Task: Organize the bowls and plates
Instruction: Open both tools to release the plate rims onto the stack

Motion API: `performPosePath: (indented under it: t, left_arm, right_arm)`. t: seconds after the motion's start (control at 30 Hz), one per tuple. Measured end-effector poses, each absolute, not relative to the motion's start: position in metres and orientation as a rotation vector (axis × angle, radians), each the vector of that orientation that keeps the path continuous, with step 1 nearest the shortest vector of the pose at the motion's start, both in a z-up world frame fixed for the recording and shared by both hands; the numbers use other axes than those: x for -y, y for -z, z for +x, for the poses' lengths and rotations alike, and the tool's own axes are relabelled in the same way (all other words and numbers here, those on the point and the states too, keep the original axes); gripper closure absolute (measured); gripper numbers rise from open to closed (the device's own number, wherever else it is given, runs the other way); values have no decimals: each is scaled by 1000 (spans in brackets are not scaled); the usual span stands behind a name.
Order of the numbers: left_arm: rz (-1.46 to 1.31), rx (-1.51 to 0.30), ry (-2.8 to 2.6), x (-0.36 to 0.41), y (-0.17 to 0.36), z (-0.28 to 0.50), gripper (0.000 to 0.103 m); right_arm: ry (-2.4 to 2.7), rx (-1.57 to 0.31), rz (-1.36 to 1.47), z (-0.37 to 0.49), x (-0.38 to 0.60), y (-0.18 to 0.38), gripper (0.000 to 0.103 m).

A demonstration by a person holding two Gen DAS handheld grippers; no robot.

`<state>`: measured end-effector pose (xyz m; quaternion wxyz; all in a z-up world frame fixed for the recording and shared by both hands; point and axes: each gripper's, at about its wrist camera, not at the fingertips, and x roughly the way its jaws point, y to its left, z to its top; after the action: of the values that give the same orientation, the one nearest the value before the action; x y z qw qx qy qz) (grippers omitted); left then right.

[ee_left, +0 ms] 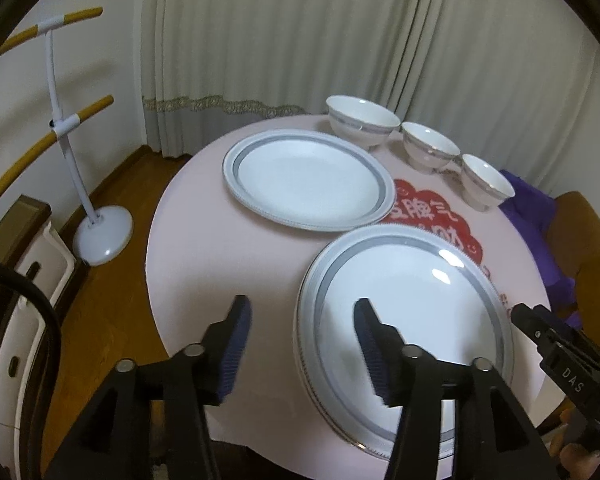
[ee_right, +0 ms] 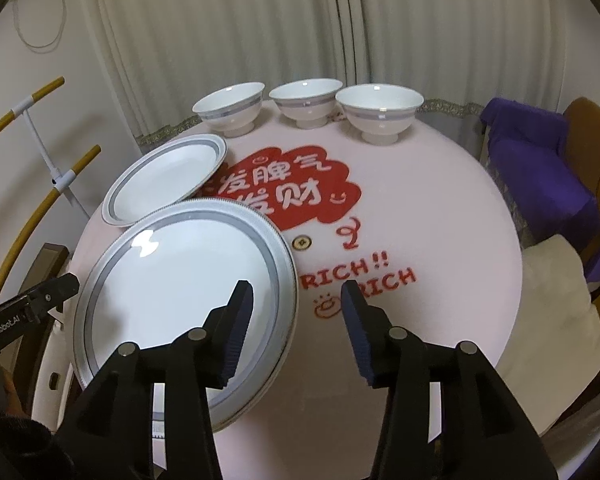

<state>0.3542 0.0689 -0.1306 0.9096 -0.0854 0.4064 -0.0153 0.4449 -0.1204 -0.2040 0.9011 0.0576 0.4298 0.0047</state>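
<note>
A stack of grey-banded white plates [ee_left: 412,312] [ee_right: 180,280] lies at the near edge of the round pink table [ee_left: 204,248] [ee_right: 420,208]. My left gripper [ee_left: 302,320] is open and straddles the stack's left rim, one finger over the plate and the other outside it, with the pads clear of the rim. My right gripper [ee_right: 296,296] is also open and straddles the stack's right rim the same way. A single matching plate [ee_left: 308,180] [ee_right: 164,176] lies farther back. Three white footed bowls [ee_right: 230,106] [ee_right: 306,98] [ee_right: 380,110] stand in a row at the far edge.
A red printed emblem [ee_right: 284,188] marks the table's middle. A white stand with yellow arms [ee_left: 60,128] and a white cabinet [ee_left: 20,320] are on the floor at the left. At the right stands a wooden chair with purple cloth [ee_right: 540,160] and a cream cushion [ee_right: 552,300]. Curtains hang behind.
</note>
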Motion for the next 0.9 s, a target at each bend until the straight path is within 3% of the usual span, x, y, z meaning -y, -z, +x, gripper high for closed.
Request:
performPosePath:
  t: [0.07,0.13,0.17,0.9]
  left_arm:
    - [-174,-828,41,-66,126,355,48]
    - [-166,-806,56,-64,121,356,34]
    - [-162,-795,56,-65,119,355,32]
    - [-211,-819,26,-116,117,442,29]
  right_arm:
    - [-20,-881,107,447,118,198,55]
    - [-36,-875,96,451,114,192,54]
    - [-44,-870,90,453,112,189,54]
    - [-224,-957,87,553,73,173,50]
